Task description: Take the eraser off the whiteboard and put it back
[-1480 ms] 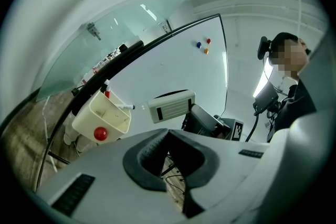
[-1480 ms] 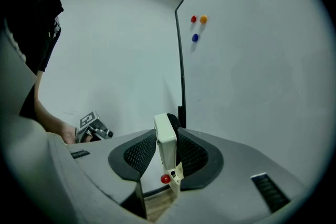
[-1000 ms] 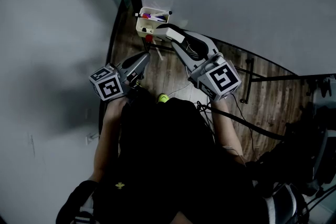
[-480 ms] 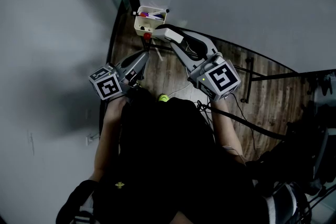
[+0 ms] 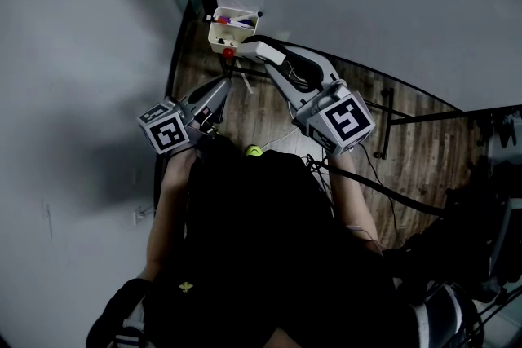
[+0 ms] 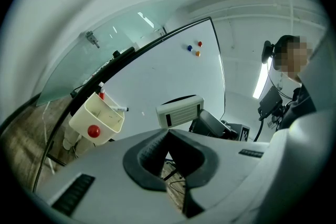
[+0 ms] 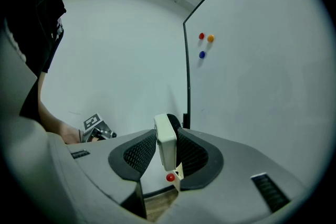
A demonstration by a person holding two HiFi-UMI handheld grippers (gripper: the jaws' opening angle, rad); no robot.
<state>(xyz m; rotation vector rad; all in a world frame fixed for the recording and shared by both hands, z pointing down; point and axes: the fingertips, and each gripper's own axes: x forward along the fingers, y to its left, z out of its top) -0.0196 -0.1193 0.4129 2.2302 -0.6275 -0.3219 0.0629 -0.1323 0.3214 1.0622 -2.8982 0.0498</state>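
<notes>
Before the whiteboard (image 5: 367,4), the right gripper (image 7: 168,135) clamps the eraser (image 7: 166,148) while the left gripper (image 6: 168,134) sits closed and empty.

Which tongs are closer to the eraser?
Right. The right tongs grip the eraser; the left tongs, shut and empty, sit apart to its left.

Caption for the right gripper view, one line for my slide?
Right tongs shut on the white eraser in front of the whiteboard, three coloured magnets higher up the board.
</notes>
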